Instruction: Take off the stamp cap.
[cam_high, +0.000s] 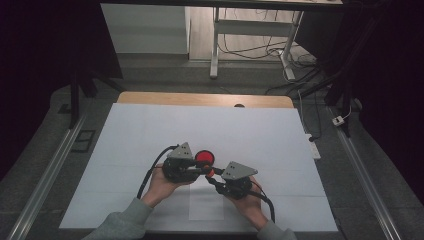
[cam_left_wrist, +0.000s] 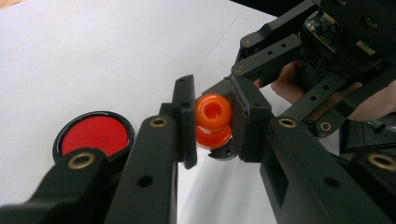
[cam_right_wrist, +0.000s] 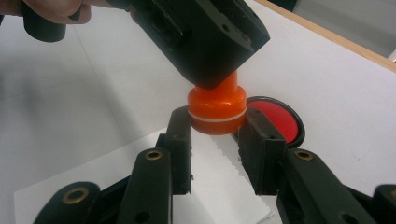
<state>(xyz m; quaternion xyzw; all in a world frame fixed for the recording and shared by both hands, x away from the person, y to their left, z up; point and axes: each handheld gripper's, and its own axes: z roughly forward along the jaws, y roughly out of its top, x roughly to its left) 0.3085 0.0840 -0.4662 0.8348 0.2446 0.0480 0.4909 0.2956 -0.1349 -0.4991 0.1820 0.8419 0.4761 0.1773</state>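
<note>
Two grippers: you hold one in each hand, close together over the near middle of the counter (cam_high: 150, 130).
Left gripper (cam_left_wrist: 212, 121): its jaws are shut on the narrow top part of the orange piece (cam_left_wrist: 213, 120). From above you see it at (cam_high: 202, 170).
Right gripper (cam_right_wrist: 215, 135): its jaws sit on both sides of the wide bottom part of the orange piece (cam_right_wrist: 217, 109) and touch it. From above you see it at (cam_high: 211, 177).
Orange piece: it is small and round, with a thin white line around the wide part. Its narrow end has a hole. It is up off the counter, between your two grippers.
Red disc (cam_high: 204, 157): it is round with a black rim. It lies flat on the counter, just behind the grippers, and nothing touches it.
White paper (cam_right_wrist: 219, 186): it lies flat on the counter under the right gripper. One edge is jagged.
Counter: a white sheet covers it, and a strip of wood shows at the far edge.
Your hands: your left hand (cam_high: 162, 186) and right hand (cam_high: 250, 202) come in from the near edge, in grey sleeves.
</note>
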